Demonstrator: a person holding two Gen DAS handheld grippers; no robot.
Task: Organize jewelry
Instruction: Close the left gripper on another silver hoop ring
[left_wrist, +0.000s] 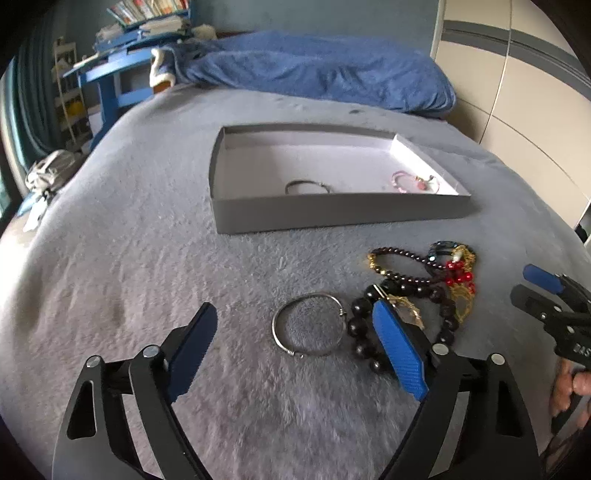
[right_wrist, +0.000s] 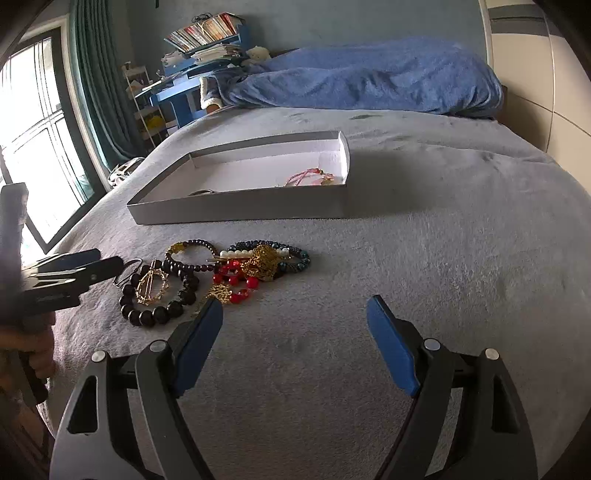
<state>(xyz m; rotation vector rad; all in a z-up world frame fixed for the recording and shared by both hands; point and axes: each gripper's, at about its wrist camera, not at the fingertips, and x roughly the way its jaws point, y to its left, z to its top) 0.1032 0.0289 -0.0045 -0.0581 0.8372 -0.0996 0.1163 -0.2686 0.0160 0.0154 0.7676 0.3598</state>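
A silver bangle (left_wrist: 309, 324) lies on the grey bed cover between the wide-open jaws of my left gripper (left_wrist: 295, 317). To its right lies a heap of jewelry: a black bead bracelet (left_wrist: 360, 325), red beads (left_wrist: 458, 275) and gold pieces; the heap also shows in the right wrist view (right_wrist: 221, 275). A grey tray (left_wrist: 343, 213) farther back holds a silver bangle (left_wrist: 306, 186) and a pink bracelet (left_wrist: 413, 181). My right gripper (right_wrist: 295, 314) is open and empty over bare cover, right of the heap. My left gripper also shows at the left of the right wrist view (right_wrist: 107, 263).
A blue blanket (left_wrist: 314, 66) lies across the far end of the bed. A blue desk (left_wrist: 110, 70) with books stands at the far left, next to a window with green curtains (right_wrist: 92, 74). A wardrobe (left_wrist: 517, 92) stands on the right.
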